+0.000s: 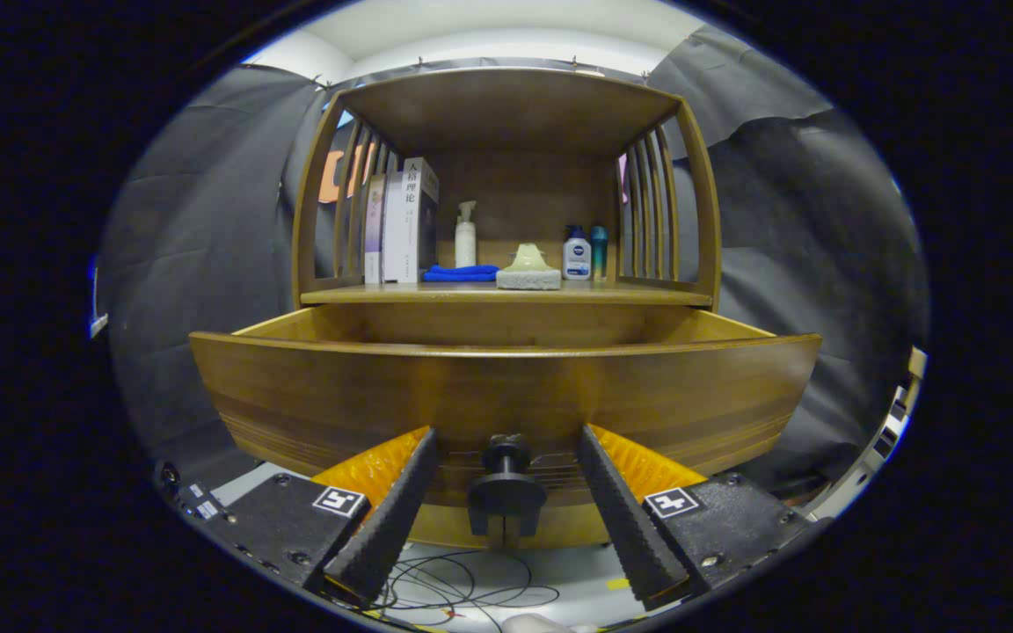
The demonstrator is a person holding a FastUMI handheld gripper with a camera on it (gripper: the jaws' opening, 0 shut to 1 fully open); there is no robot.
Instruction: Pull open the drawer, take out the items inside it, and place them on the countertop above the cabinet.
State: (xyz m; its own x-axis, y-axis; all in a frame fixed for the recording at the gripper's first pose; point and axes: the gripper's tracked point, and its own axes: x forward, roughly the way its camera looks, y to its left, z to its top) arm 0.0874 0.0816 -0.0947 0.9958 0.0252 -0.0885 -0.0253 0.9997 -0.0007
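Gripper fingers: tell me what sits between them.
In the gripper view, the dark drawer knob sits between the open gripper's fingers, untouched, on the pulled-out drawer front.

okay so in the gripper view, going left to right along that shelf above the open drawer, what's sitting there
Books → blue cloth with a white pump bottle standing behind it → pale green item on a grey block → white bottle with a blue cap → teal bottle. The tongs are open, either side of the drawer knob.

Dark cloth walls [779, 220] (pale ceiling [506, 26])
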